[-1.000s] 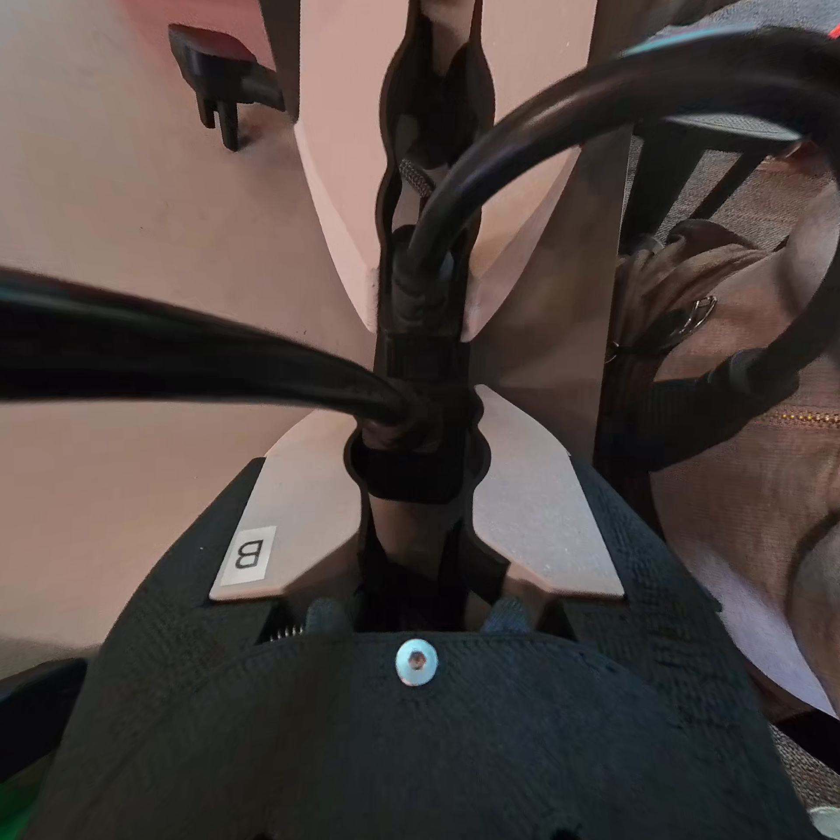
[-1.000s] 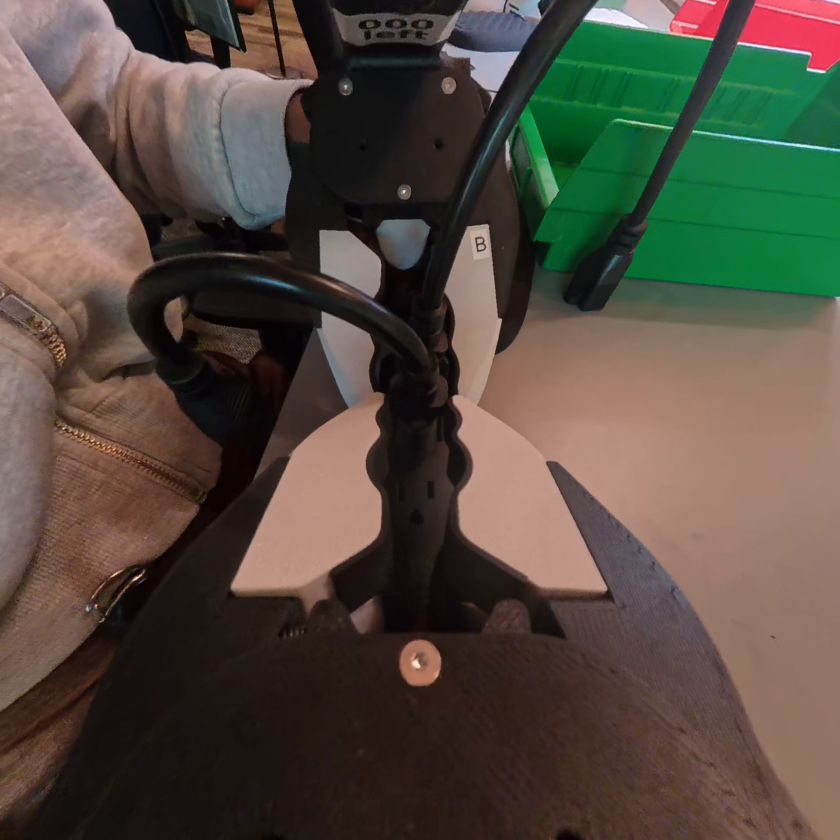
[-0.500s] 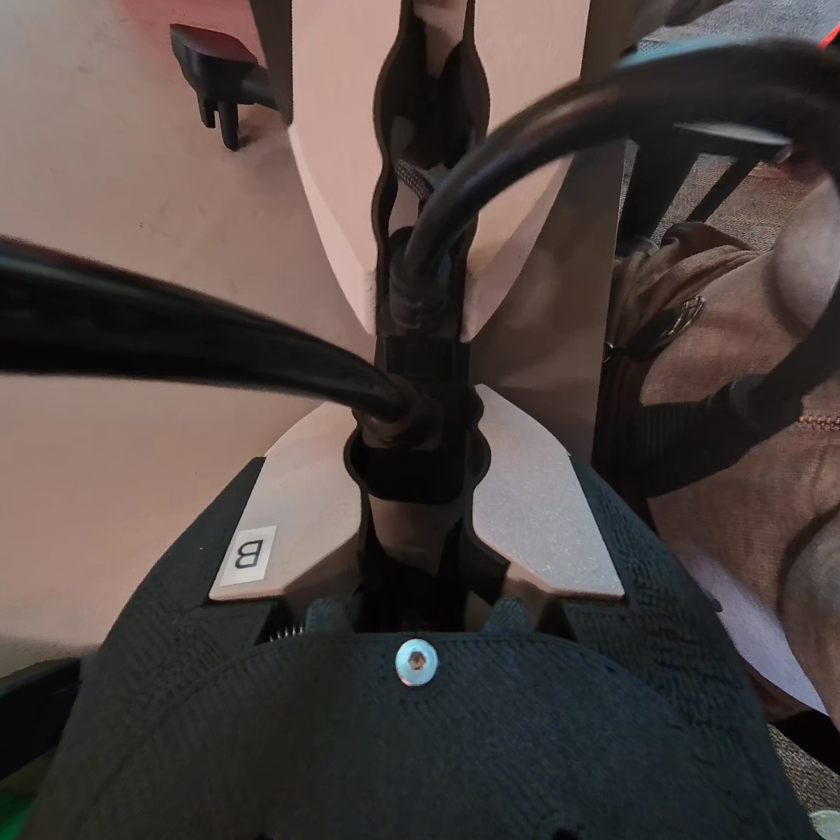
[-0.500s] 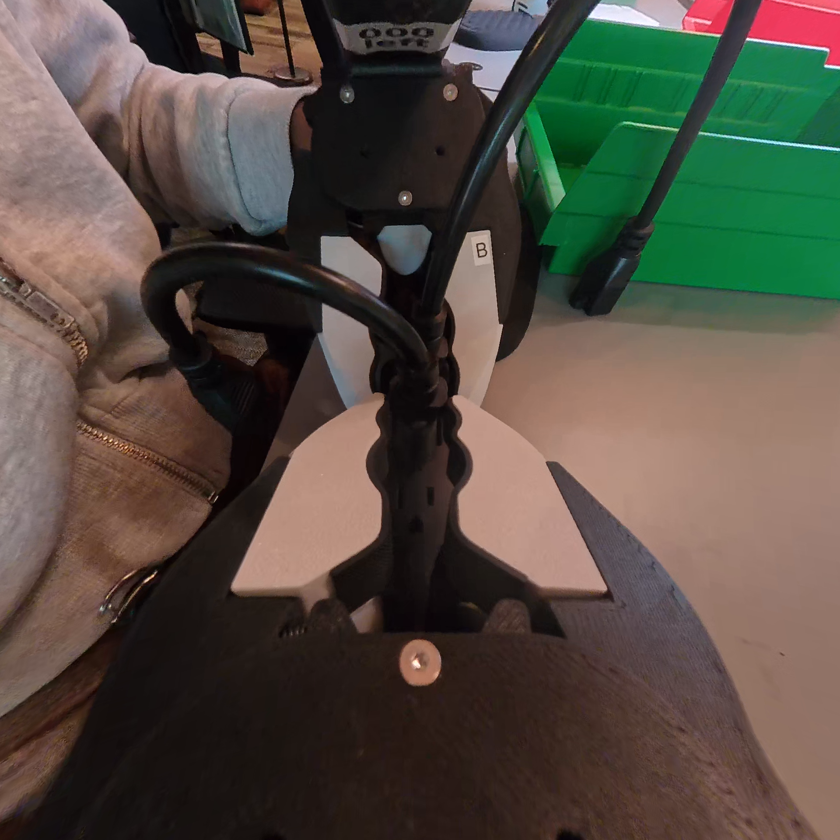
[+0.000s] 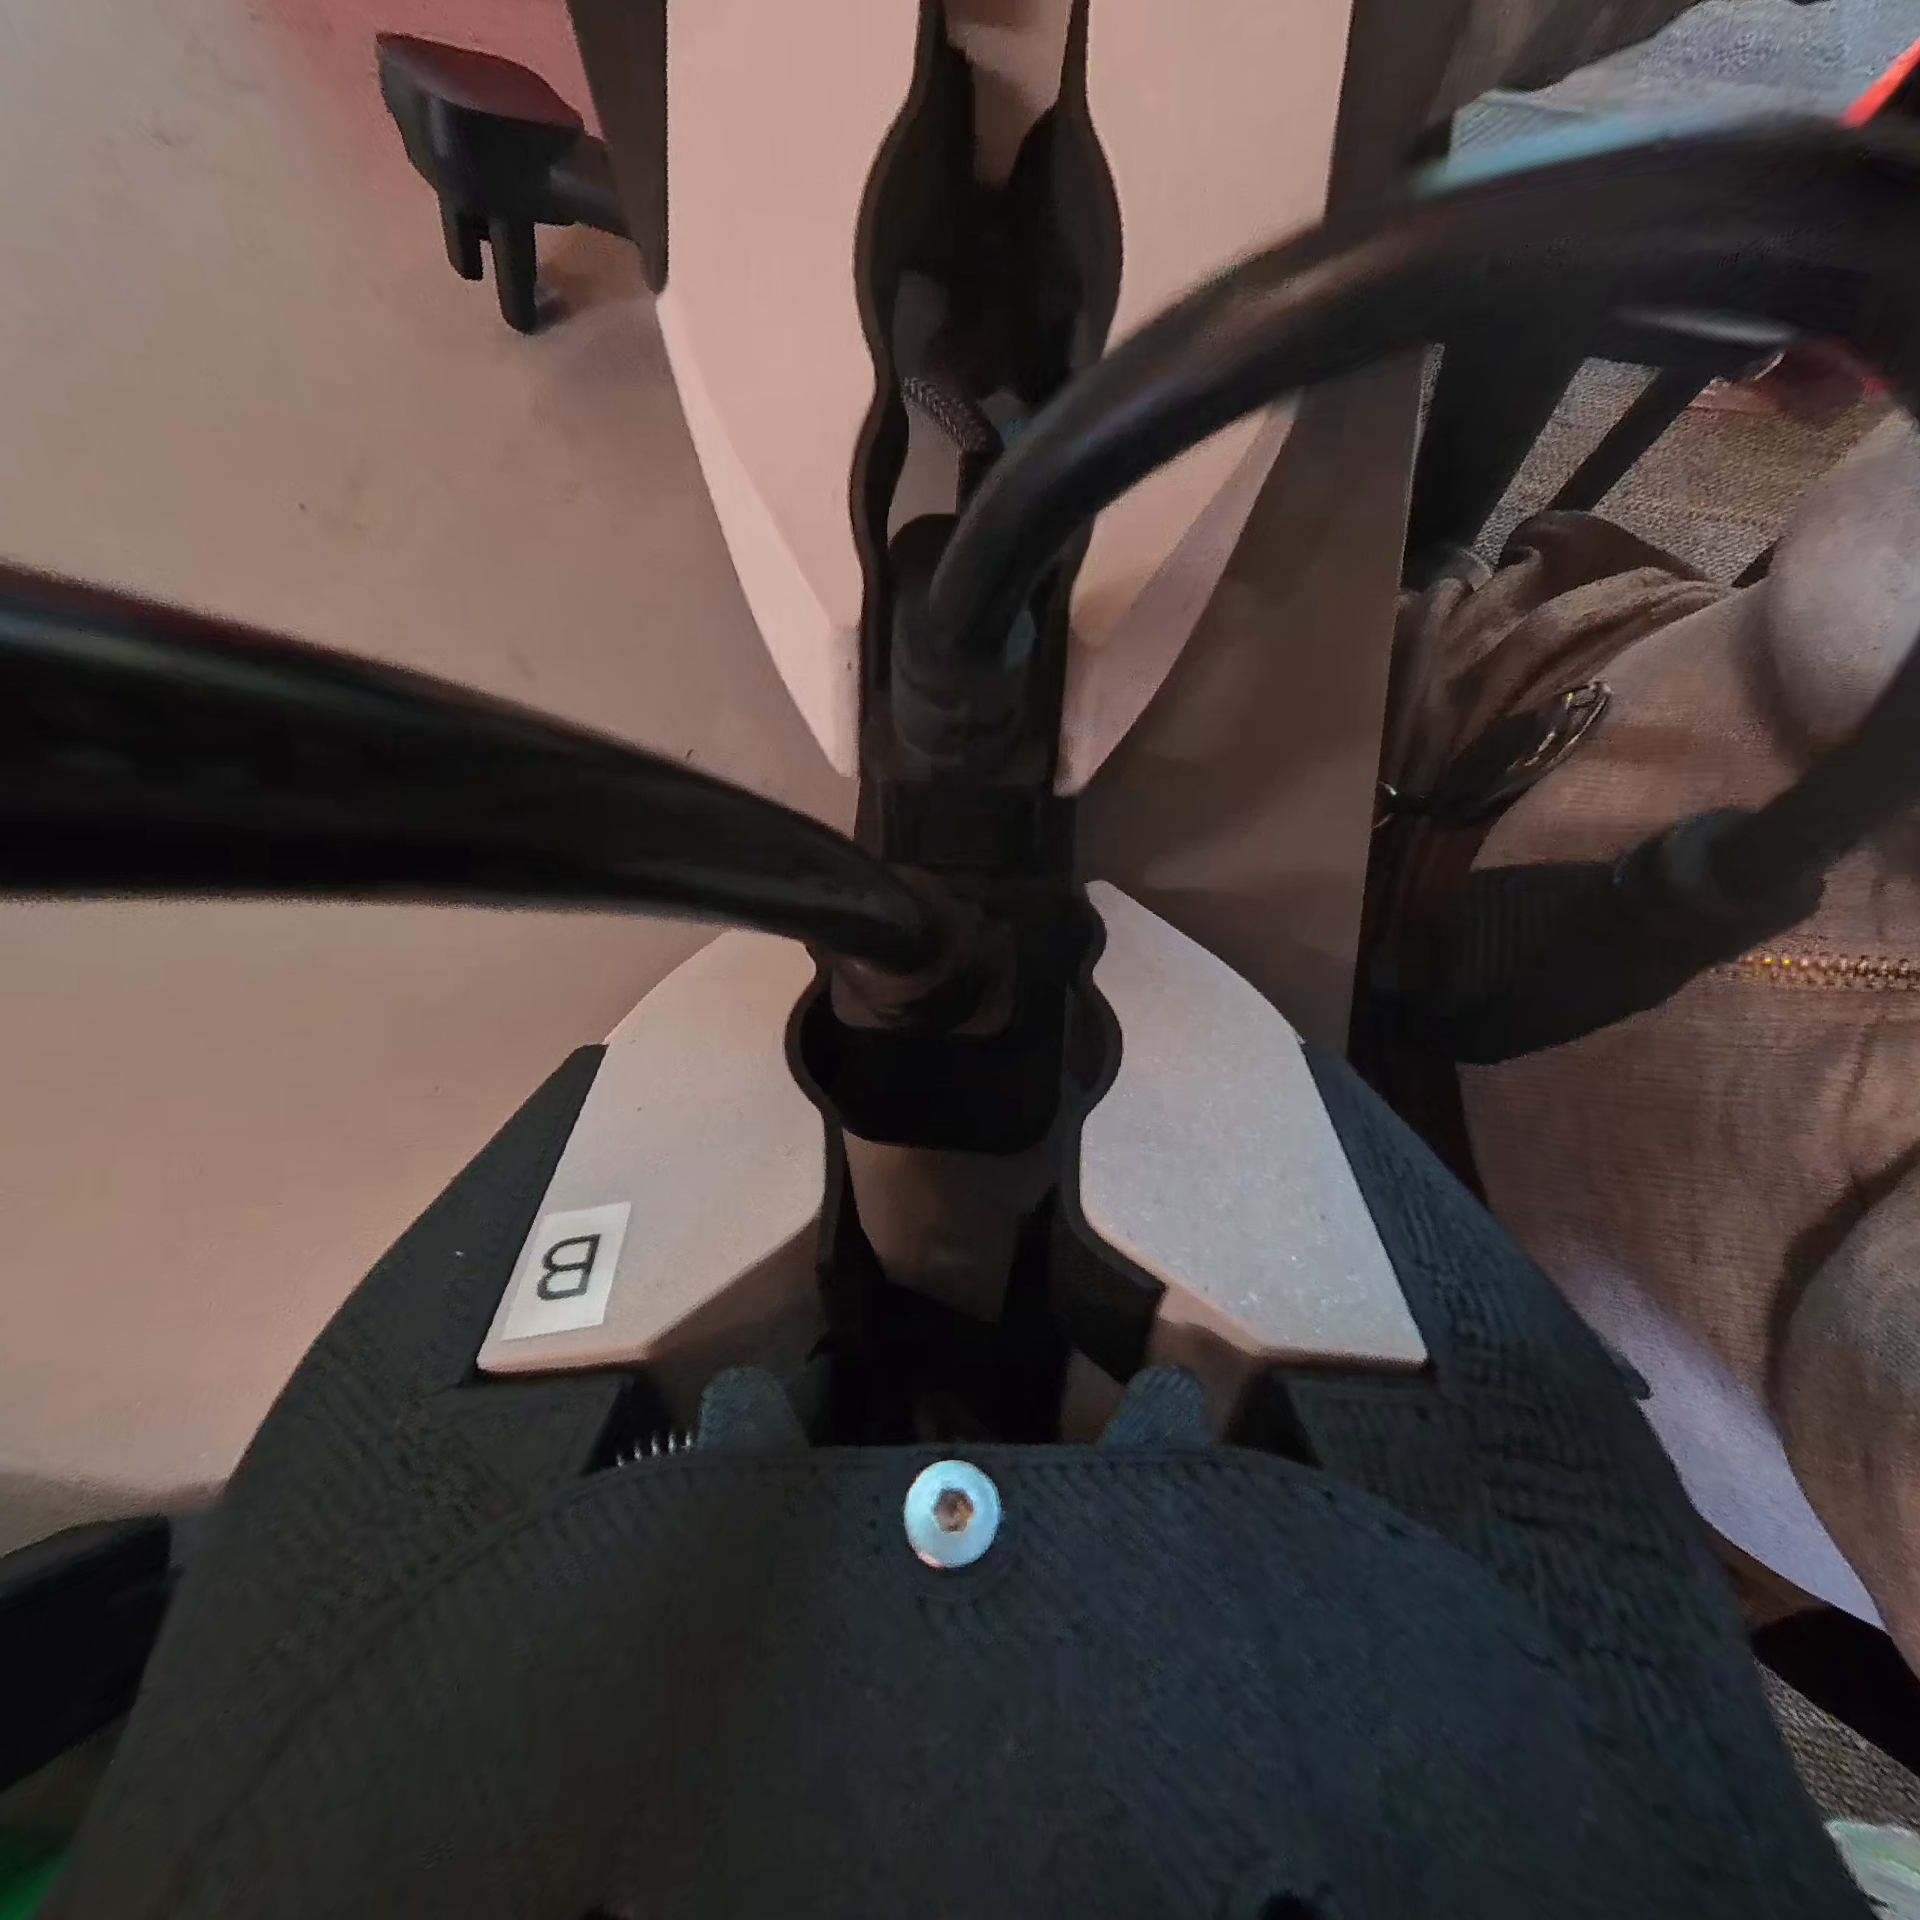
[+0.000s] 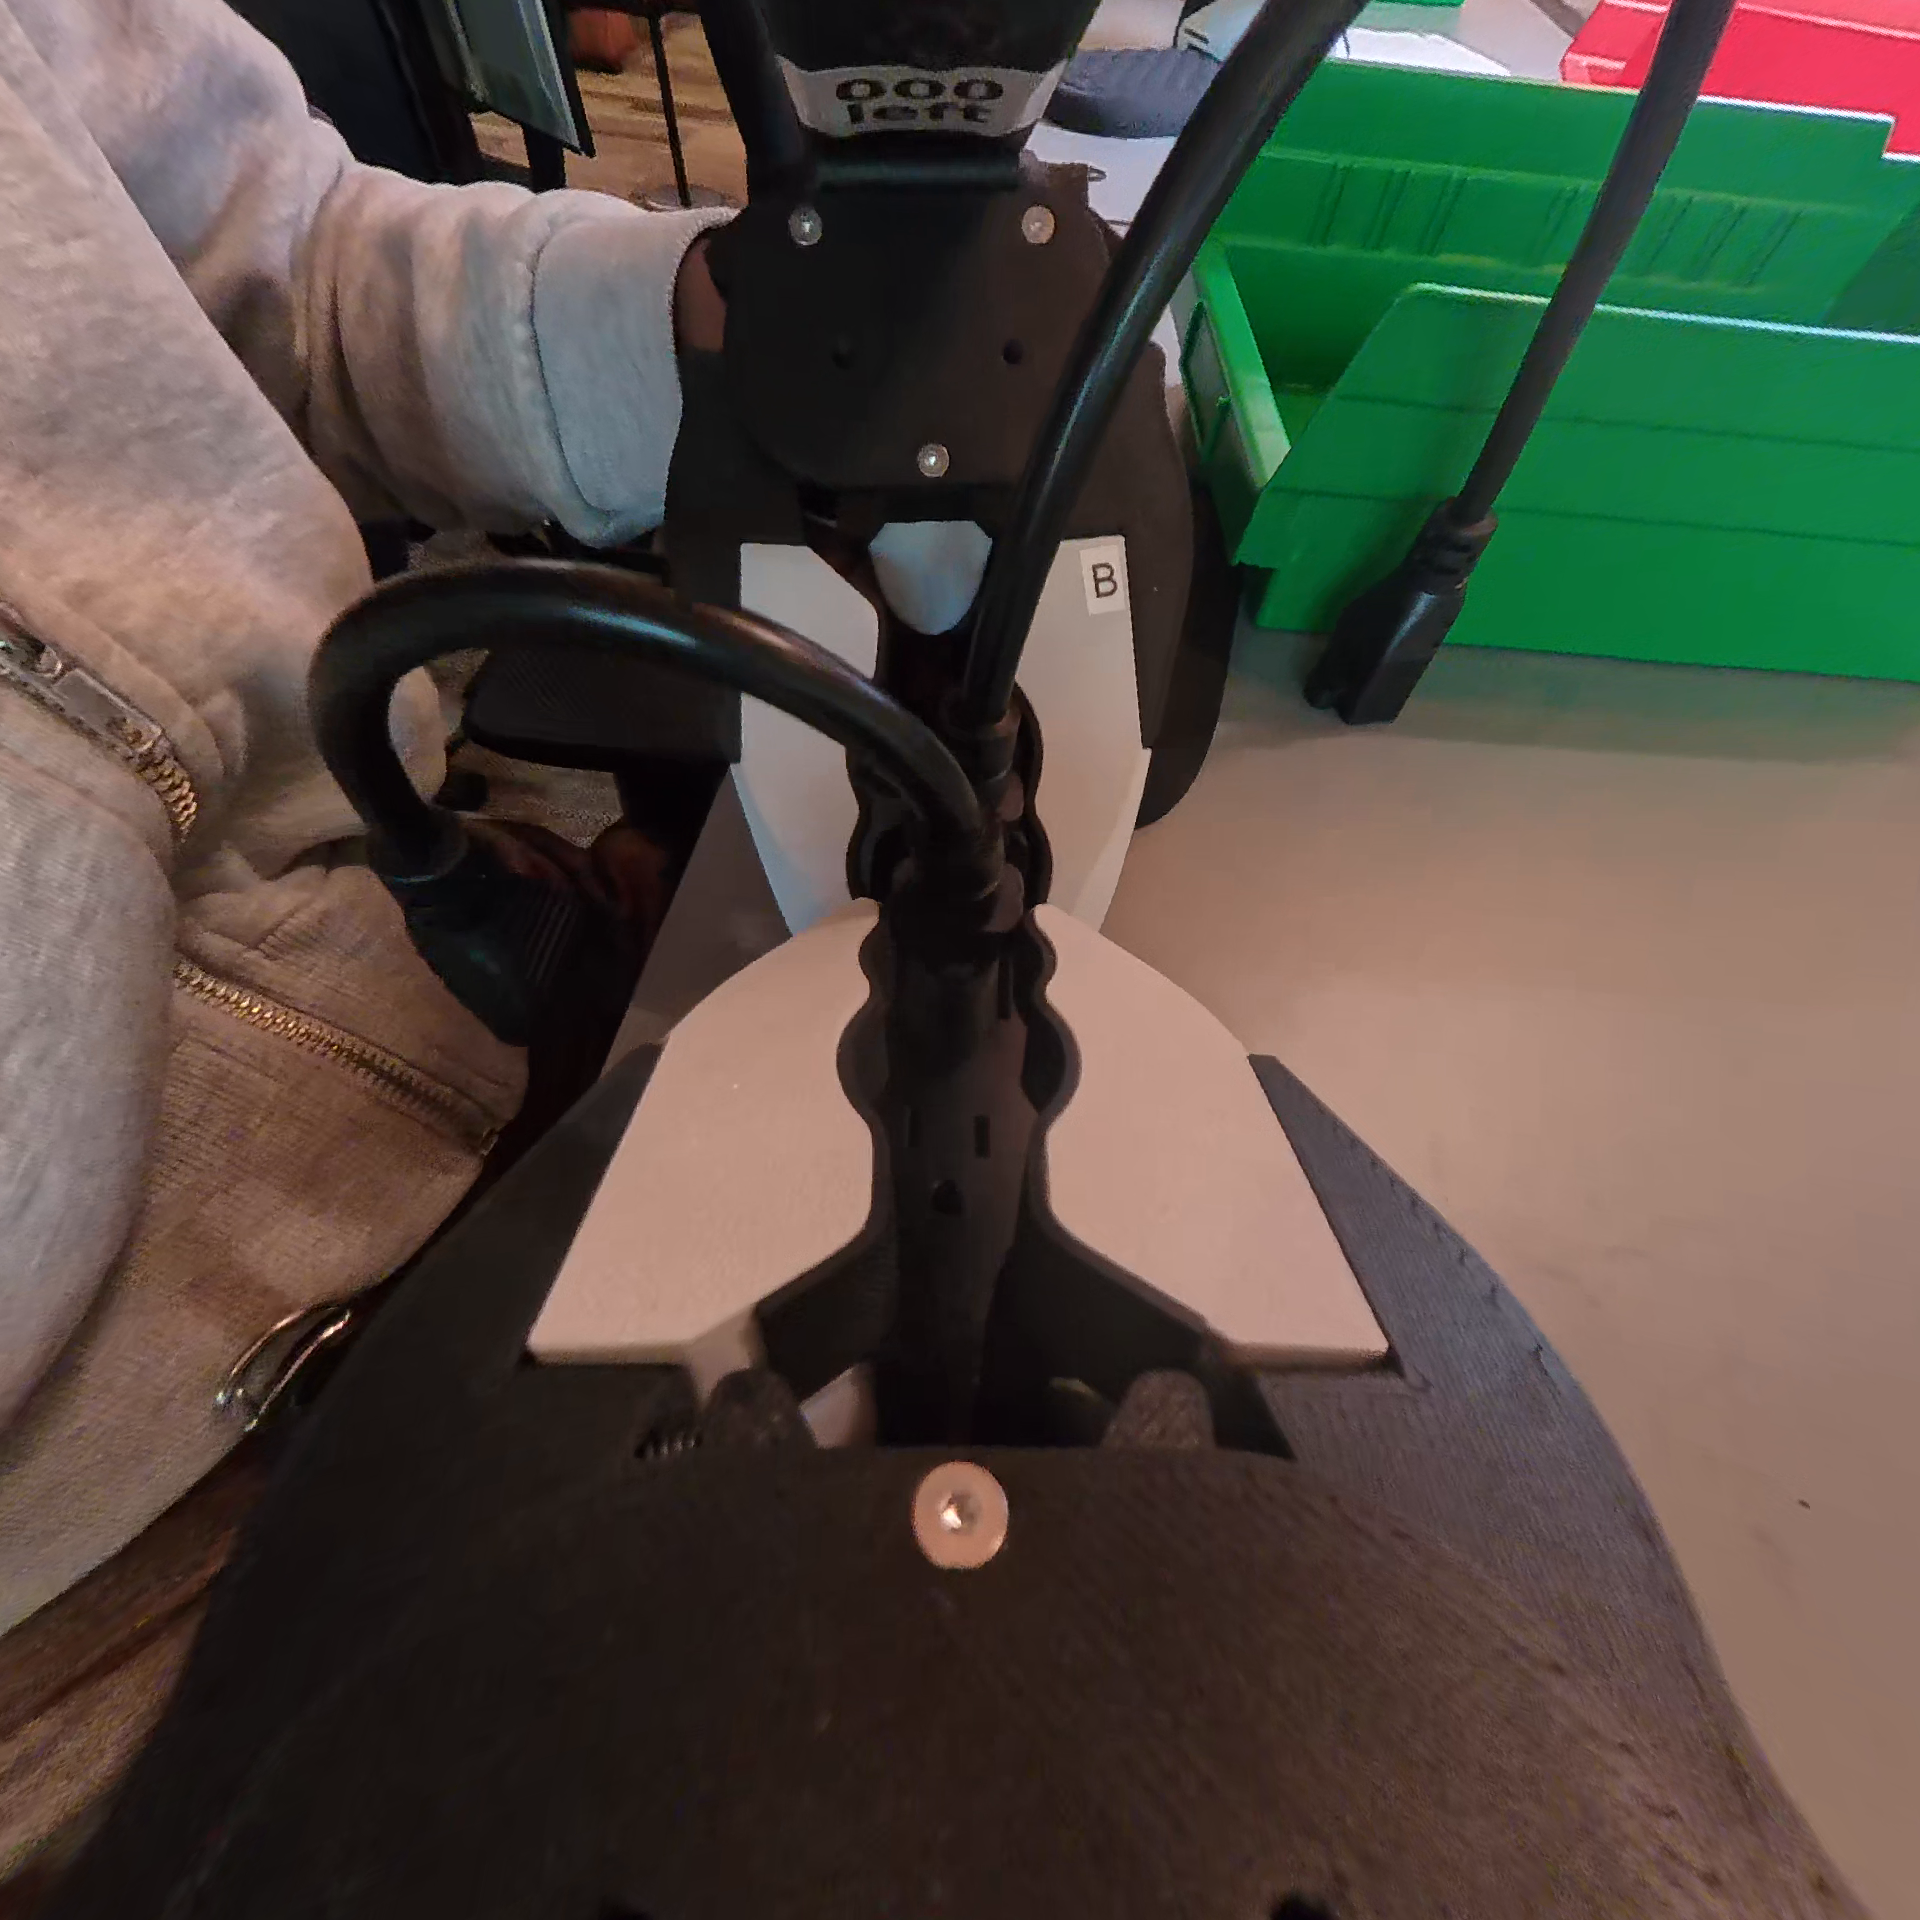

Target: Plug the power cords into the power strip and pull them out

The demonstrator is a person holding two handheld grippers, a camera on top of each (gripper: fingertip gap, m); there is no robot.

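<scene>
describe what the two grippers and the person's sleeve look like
Both grippers are alike: the right gripper and left gripper have rough black printed bodies, a silver screw, and pale flat fingers with wavy black inner edges. The left carries small white stickers. The sleeve is light grey fleece.

We see soft, even indoor light with a warm pinkish cast on the table [image 5: 260, 1091] in the left wrist view. The near black cord [image 5: 416, 790] is blurred and out of focus. Wide-angle distortion bends the edges; the green bins [image 6: 1662, 416] look vivid.
</scene>
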